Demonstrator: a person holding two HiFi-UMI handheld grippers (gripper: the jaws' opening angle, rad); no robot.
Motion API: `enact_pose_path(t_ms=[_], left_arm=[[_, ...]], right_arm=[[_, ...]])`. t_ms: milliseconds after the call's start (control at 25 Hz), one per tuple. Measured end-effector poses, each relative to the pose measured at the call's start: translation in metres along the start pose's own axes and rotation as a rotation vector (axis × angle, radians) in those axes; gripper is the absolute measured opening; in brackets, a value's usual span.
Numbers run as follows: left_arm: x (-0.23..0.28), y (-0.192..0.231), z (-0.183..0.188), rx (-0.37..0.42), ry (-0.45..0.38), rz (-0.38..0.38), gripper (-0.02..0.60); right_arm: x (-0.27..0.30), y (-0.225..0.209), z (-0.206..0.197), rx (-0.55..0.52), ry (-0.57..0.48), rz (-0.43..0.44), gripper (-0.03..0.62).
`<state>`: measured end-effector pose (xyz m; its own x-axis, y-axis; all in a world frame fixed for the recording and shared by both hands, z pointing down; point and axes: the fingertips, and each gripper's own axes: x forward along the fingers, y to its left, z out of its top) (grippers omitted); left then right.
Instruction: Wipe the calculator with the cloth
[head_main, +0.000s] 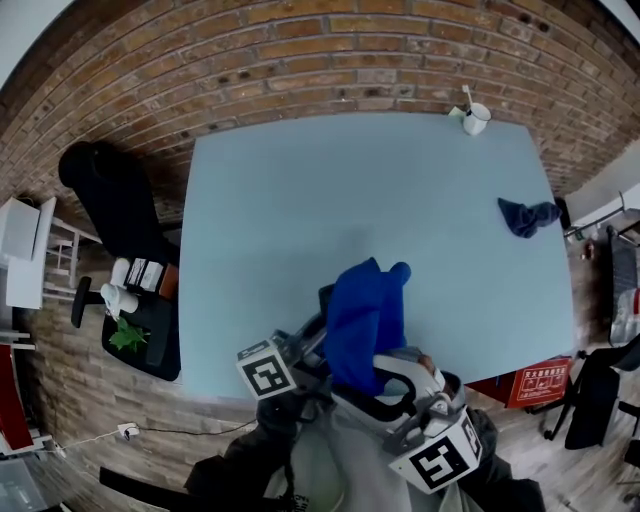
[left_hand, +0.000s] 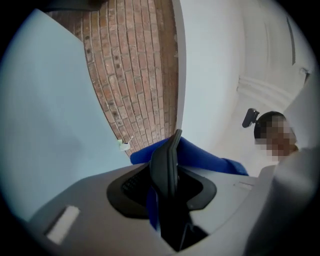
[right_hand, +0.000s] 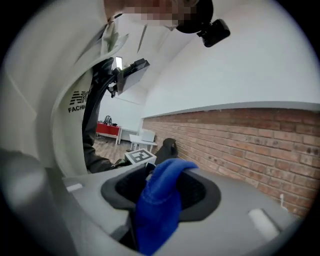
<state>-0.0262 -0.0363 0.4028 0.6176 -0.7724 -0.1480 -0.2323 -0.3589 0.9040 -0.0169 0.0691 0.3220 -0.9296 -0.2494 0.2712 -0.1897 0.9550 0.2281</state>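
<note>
A black calculator (left_hand: 167, 160) stands edge-on between the jaws of my left gripper (left_hand: 169, 202), which is shut on it. In the head view the calculator (head_main: 325, 297) peeks out as a dark edge at the left of a bright blue cloth (head_main: 365, 320) held above the table's near edge. The cloth (left_hand: 210, 159) lies against the calculator's far side. It rises out of the mouth of my right gripper (right_hand: 161, 197) and folds over. The cloth (right_hand: 160, 205) hides the pads, so its grip is unclear. Both grippers (head_main: 320, 345) (head_main: 395, 378) meet at the cloth.
The light blue table (head_main: 350, 190) carries a crumpled dark blue cloth (head_main: 527, 215) near its right edge and a white cup (head_main: 476, 118) at the far right corner. A brick wall runs behind. A black chair (head_main: 110, 200) stands left of the table.
</note>
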Motion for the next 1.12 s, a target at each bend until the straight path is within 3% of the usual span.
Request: enact_pose_path(t_ms=[80,160,240,320,400,520,600,720,840,920,960,1120], left_arm=[[-0.003,-0.001,0.003,-0.029,-0.028,-0.024,0.13],[-0.006,-0.003,0.006,-0.053,-0.049,-0.049,0.13],[-0.009,-0.006,0.009,-0.062,-0.061,-0.07,0.13],[-0.01,-0.011,0.012,-0.055,-0.064,-0.093,0.13],[-0.01,-0.018,0.012,-0.05,-0.065,-0.126,0.13],[-0.009,-0.031,0.008,-0.04,-0.056,-0.194,0.13],[-0.01,-0.038,0.009,-0.03,-0.055,-0.231,0.132],[-0.015,-0.037,0.015,-0.041,-0.085,-0.236,0.132],[-0.022,-0.029,0.023,-0.059,-0.123,-0.208,0.132],[-0.024,-0.031,0.027,-0.068,-0.138,-0.227,0.132],[-0.024,-0.032,0.028,-0.066,-0.139,-0.232,0.132],[-0.019,-0.037,0.026,-0.124,-0.156,-0.259,0.132]], right_arm=[[-0.006,0.0,0.004,0.062,-0.051,0.011,0.262],[-0.016,-0.006,0.012,0.141,-0.123,-0.002,0.267],[-0.031,-0.029,0.013,0.163,-0.163,-0.093,0.267],[-0.036,-0.058,0.003,0.116,-0.139,-0.214,0.267],[-0.03,-0.072,-0.023,0.097,-0.058,-0.271,0.3],[-0.02,-0.071,-0.062,0.276,0.026,-0.26,0.347],[-0.015,-0.068,-0.06,0.354,-0.045,-0.208,0.345],[-0.018,-0.065,-0.052,0.339,-0.097,-0.211,0.261],[-0.039,-0.079,-0.06,0.337,-0.043,-0.325,0.061],[-0.049,-0.093,-0.063,0.317,-0.035,-0.393,0.058],[-0.049,-0.094,-0.06,0.316,-0.055,-0.387,0.057],[-0.035,-0.071,-0.046,0.434,-0.134,-0.258,0.057]])
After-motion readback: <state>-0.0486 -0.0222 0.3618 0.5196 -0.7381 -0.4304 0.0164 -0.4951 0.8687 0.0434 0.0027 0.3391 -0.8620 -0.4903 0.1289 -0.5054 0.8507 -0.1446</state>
